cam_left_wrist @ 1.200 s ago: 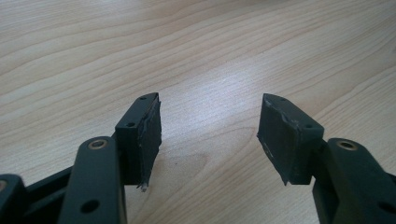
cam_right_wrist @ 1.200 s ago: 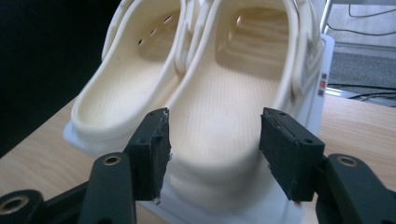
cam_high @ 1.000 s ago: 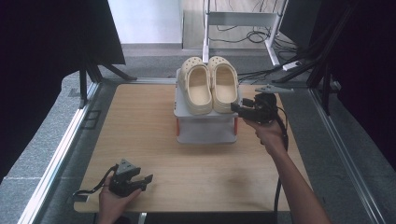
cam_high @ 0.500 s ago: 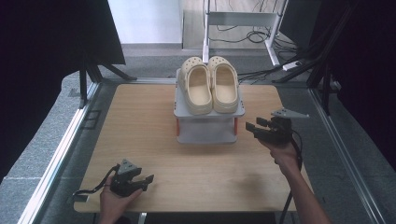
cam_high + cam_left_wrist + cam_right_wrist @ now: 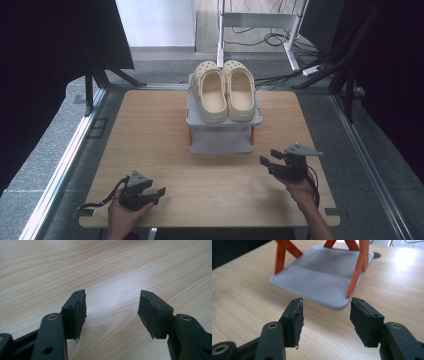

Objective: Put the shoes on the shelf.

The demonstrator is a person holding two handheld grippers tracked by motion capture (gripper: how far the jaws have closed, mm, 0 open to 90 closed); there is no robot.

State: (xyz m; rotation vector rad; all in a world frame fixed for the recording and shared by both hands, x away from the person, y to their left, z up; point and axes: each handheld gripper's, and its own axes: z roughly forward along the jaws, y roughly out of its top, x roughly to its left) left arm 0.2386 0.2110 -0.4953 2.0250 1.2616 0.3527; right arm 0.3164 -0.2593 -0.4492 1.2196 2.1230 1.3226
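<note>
Two clogs (image 5: 227,92) sit side by side on the top shelf of the small rack (image 5: 223,141), at the far middle of the table (image 5: 150,130).

I hold my right gripper (image 5: 272,164) near the table's right edge, just near and right of the rack, its jaws spread apart with nothing between them; its own view looks at the grey lower shelf (image 5: 322,275) and orange legs (image 5: 357,272). My left gripper (image 5: 154,194) rests low at the near left, well apart from the rack, jaws open and empty over bare wood. As I judge it, a careless reach from the right could clip a leg and shift the light rack, tipping the loose clogs off.
</note>
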